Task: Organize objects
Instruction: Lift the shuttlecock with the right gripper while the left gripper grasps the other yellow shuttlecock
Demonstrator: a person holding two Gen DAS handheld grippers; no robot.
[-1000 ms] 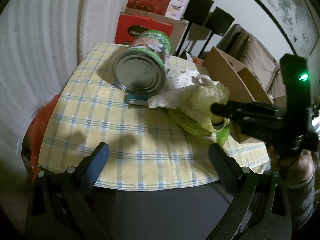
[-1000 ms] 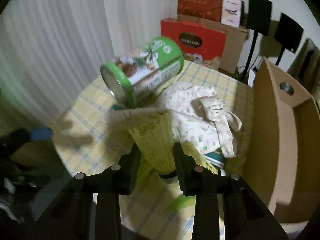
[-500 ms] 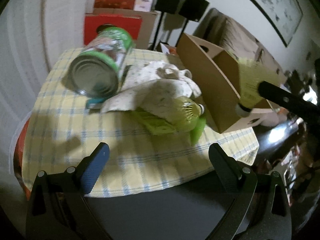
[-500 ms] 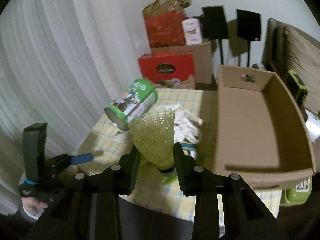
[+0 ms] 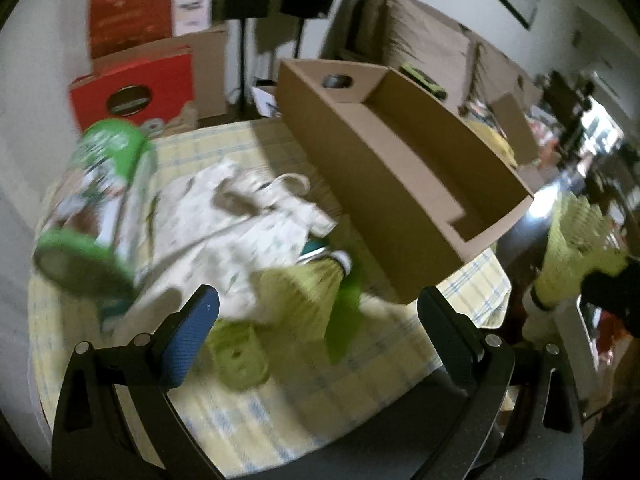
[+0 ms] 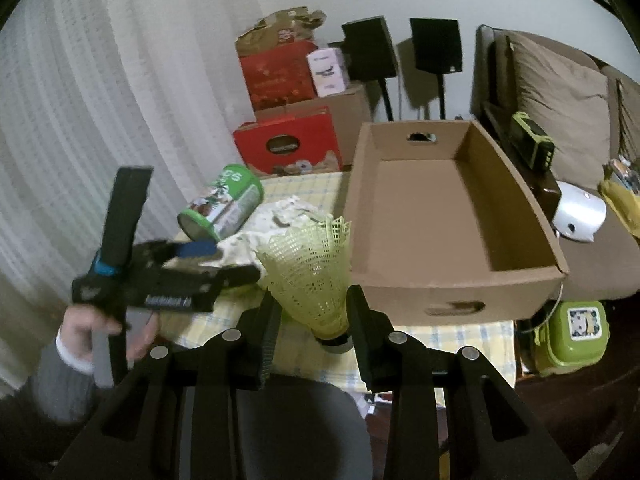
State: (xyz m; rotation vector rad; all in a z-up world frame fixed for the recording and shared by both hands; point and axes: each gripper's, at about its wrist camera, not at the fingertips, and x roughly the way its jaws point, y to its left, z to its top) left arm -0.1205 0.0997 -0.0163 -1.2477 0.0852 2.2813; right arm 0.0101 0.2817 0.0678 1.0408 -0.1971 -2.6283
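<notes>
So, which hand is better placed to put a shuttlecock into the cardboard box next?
The right. Its fingers already grip a yellow shuttlecock, lifted just in front of the empty cardboard box. The left gripper is open and empty, facing the second shuttlecock on the table.

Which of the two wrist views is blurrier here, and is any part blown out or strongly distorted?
Left wrist view: heavy motion blur on the green can, cloth and second shuttlecock; glare at right. Right wrist view: sharper, held shuttlecock and cardboard box crisp, left gripper smeared; fisheye bends the edges in both.
</notes>
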